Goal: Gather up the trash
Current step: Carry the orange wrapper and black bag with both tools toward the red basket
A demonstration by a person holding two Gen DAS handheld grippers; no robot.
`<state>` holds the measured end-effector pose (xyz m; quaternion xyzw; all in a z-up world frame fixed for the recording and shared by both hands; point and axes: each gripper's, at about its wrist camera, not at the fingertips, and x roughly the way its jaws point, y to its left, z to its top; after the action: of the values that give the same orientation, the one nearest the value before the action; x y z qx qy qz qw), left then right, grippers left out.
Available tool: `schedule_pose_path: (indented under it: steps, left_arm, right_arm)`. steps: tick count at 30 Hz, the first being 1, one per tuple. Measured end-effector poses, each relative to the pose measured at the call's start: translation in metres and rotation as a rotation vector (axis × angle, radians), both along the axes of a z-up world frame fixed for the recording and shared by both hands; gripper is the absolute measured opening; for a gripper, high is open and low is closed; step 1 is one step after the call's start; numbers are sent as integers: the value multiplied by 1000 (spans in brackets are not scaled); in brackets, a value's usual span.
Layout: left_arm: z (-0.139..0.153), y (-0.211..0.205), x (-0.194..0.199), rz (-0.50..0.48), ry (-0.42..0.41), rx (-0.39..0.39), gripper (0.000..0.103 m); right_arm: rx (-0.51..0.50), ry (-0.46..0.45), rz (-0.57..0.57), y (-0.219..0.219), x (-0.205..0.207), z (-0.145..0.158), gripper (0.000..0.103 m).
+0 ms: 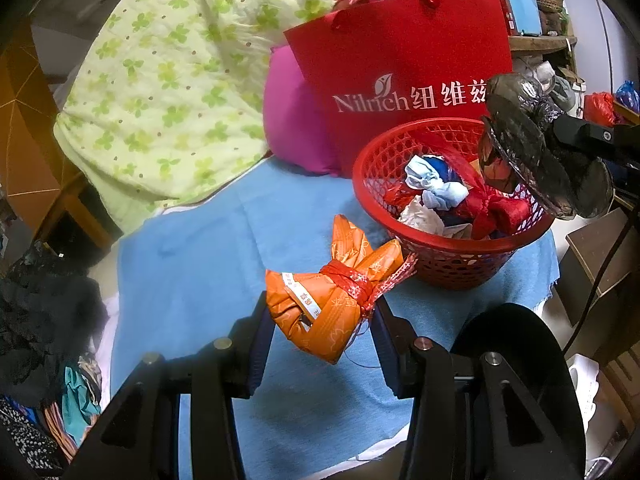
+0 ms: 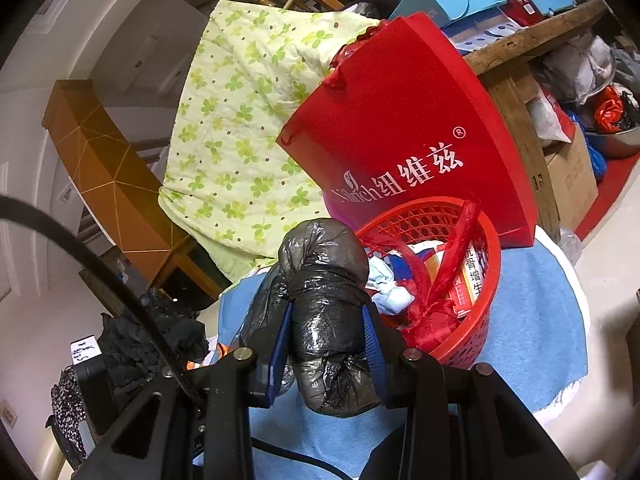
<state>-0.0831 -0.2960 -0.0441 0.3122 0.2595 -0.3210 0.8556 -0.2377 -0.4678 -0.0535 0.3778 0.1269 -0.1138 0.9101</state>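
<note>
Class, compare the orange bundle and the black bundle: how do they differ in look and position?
The orange bundle is patterned wrapping tied with red string; the black bundle is glossy plastic bound with dark cord. The orange one sits low over the blue cloth; the black one hangs beside the red basket. Both are gripped in a claw.

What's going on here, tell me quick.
A person is collecting trash with a gripper in each hand. The left gripper is shut on an orange bundle tied with red string, held over the blue cloth. The right gripper is shut on a black plastic wad, held near the red basket, which already holds other scraps.
</note>
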Motion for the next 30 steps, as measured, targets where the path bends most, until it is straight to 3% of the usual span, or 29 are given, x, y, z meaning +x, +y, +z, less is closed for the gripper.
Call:
schedule_pose_path:
  steps: [30]
  left_arm:
    - [-10, -15, 1, -25, 42, 7, 48]
  right_arm:
    - [18, 13, -41, -3, -11, -6, 37]
